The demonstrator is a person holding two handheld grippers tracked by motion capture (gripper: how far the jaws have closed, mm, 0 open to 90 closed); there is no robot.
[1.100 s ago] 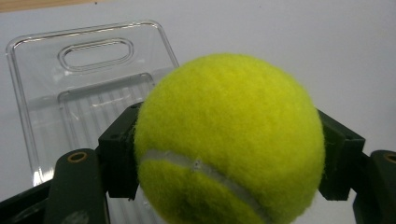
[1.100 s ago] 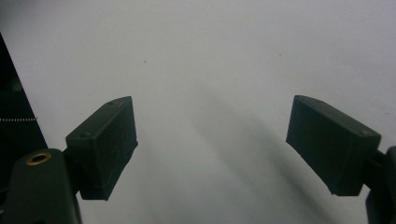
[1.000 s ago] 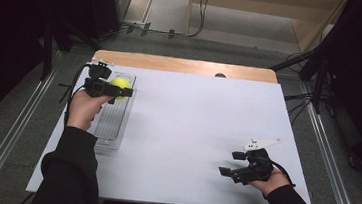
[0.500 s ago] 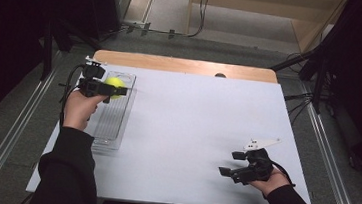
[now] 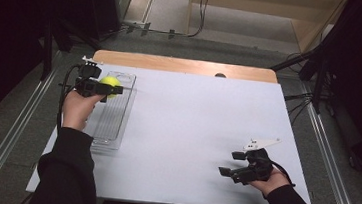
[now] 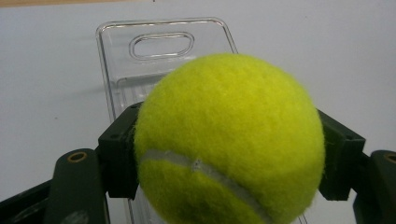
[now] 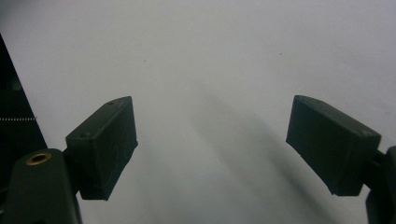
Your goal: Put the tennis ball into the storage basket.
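A yellow-green tennis ball (image 5: 110, 83) (image 6: 229, 140) is held above the far end of a clear plastic tray (image 5: 112, 120) (image 6: 159, 51) at the table's left side. My left gripper (image 5: 111, 89) (image 6: 229, 158) is shut on the ball, its black pads pressing both sides. The tray's handle slot shows behind the ball in the left gripper view. My right gripper (image 5: 231, 163) (image 7: 224, 144) rests low at the table's front right, open, with nothing between its jaws and bare white table under them.
The white table sheet (image 5: 197, 123) spreads between the two hands. A wooden strip (image 5: 182, 64) runs along the far edge. Dark stands and cables (image 5: 316, 80) line the floor at the sides.
The left hand has carried the ball slightly leftward and toward the tray's far end. The right hand has stayed in place.
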